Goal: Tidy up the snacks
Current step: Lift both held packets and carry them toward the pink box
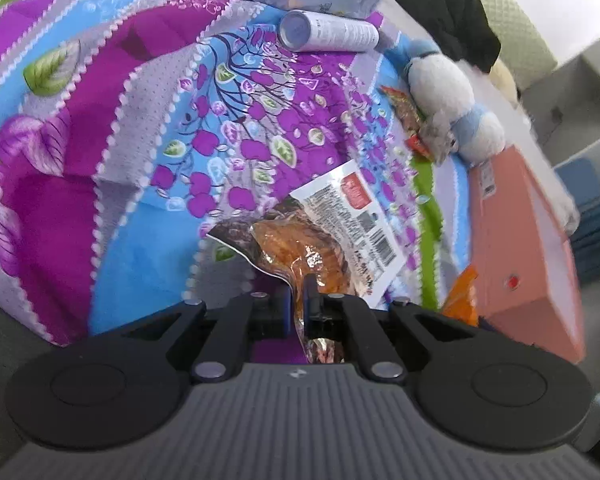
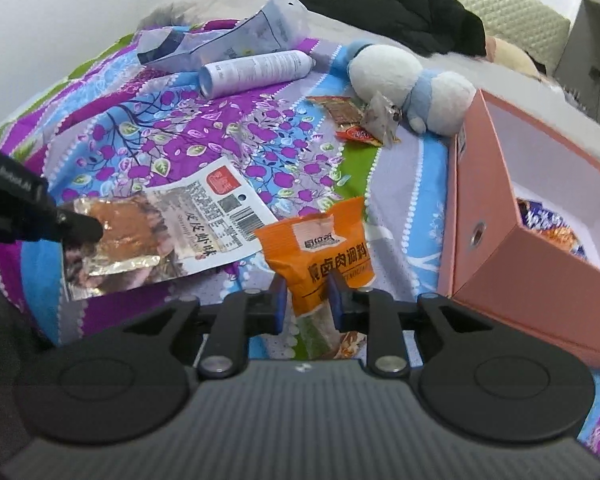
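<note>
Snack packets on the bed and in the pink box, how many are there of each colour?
Clear packet with white label, in left gripper: 1
Orange packet, in right gripper: 1
Small red-brown packets by the plush toy: 2
Packet inside pink cardboard box: 1
Total: 5

A: What carries everything?
B: A bed (image 2: 132, 140), floral purple-and-blue cover.
A: Directly on it?
B: From my view: white spray can (image 2: 256, 72) on its side, plush toy (image 2: 412, 80), pink box (image 2: 512, 216), grey pouch (image 2: 236, 36), small red wrappers (image 2: 346, 114), black clothing (image 2: 400, 12) behind.
</note>
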Action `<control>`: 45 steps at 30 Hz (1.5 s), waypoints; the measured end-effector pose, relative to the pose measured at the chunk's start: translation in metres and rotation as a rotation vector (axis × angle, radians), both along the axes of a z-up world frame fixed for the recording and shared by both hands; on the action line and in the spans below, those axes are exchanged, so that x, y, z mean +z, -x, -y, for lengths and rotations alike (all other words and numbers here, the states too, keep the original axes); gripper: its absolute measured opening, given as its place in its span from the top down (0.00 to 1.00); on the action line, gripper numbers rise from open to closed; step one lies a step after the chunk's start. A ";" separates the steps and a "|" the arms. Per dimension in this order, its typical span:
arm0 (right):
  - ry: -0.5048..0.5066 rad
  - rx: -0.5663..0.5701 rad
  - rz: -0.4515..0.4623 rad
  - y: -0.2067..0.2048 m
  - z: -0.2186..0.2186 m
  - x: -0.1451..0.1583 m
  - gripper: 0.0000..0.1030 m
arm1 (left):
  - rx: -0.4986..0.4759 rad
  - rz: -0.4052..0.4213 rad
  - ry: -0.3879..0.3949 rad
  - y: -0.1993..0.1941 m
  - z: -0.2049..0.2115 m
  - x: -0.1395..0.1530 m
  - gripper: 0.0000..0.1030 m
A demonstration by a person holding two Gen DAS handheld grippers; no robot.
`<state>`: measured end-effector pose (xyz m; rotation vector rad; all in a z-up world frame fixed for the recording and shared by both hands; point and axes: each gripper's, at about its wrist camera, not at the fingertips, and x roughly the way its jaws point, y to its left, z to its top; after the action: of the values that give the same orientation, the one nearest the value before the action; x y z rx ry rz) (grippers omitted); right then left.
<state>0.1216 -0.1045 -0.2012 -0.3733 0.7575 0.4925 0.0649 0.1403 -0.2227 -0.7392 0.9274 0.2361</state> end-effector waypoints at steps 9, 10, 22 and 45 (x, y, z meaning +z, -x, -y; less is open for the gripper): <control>-0.199 -0.075 -0.099 -0.007 0.020 0.001 0.21 | -0.056 -0.072 -0.127 0.007 0.000 0.004 0.48; -0.222 -0.085 -0.100 -0.007 0.023 0.003 0.17 | -0.059 -0.072 -0.140 0.008 -0.001 0.006 0.38; -0.357 -0.183 -0.146 -0.014 0.044 -0.008 0.17 | -0.176 -0.046 -0.266 0.009 -0.004 0.018 0.08; -0.376 -0.321 -0.251 -0.034 0.052 -0.042 0.14 | -0.721 -0.076 -0.578 -0.041 0.056 -0.028 0.05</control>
<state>0.1559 -0.1565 -0.2428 0.1637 0.9267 0.3699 0.1062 0.0845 -0.2508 0.1565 1.0726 -0.1102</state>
